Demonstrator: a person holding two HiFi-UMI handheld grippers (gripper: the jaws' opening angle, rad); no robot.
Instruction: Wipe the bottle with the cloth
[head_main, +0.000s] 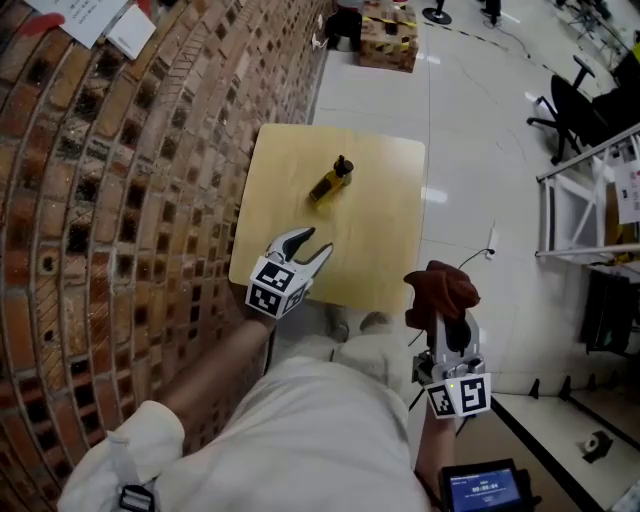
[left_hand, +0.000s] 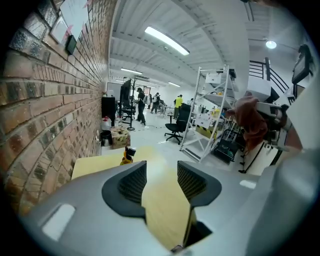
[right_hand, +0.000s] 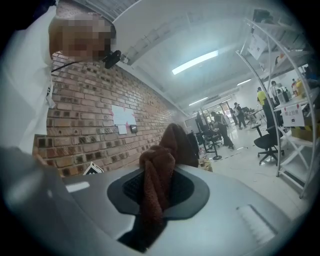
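On the wooden table (head_main: 385, 255), the bottle (head_main: 331, 181) is seen untouched, well apart from both grippers. The brown cloth (head_main: 440, 287) is clamped in the right gripper (head_main: 446, 318), off the table's edge. The left gripper (head_main: 307, 246) is held with jaws apart, empty. Judged: wiping not yet begun, all of it left.

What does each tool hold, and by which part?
The right tool grips the brown cloth by a bunched section; the rest bulges beyond it. The left tool holds nothing.

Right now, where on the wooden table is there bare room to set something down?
The square light wooden table is bare across its right half. The yellow bottle with a black cap sits toward the far edge; the left gripper hovers over the near-left corner.
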